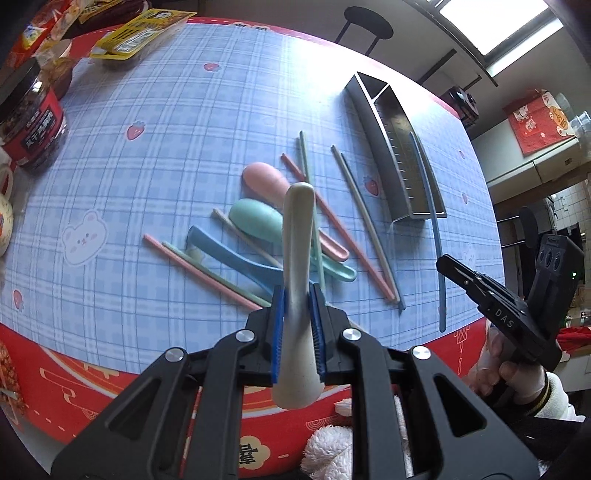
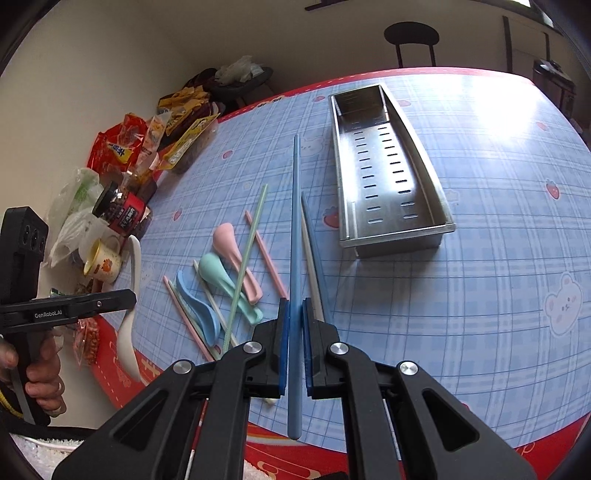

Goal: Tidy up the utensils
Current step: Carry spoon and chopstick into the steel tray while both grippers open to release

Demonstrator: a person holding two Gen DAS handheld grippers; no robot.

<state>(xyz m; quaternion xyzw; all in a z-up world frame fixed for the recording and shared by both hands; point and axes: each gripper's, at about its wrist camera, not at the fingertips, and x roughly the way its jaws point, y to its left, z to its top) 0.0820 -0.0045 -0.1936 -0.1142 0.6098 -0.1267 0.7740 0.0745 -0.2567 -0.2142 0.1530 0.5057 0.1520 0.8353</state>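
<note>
A blue plaid tablecloth (image 2: 480, 258) with bear and strawberry prints and a red border covers the table. Along its far edge sit snack packets (image 2: 122, 147), a red-labelled jar (image 1: 31, 122), a cartoon mug (image 2: 101, 260) and crumpled plastic bags (image 2: 79, 192). A black stool (image 2: 410, 38) stands beyond the table, near the wall.

Cream wall (image 2: 110, 55), black round stool (image 2: 411, 35) behind table, bright window (image 1: 491, 18)
</note>
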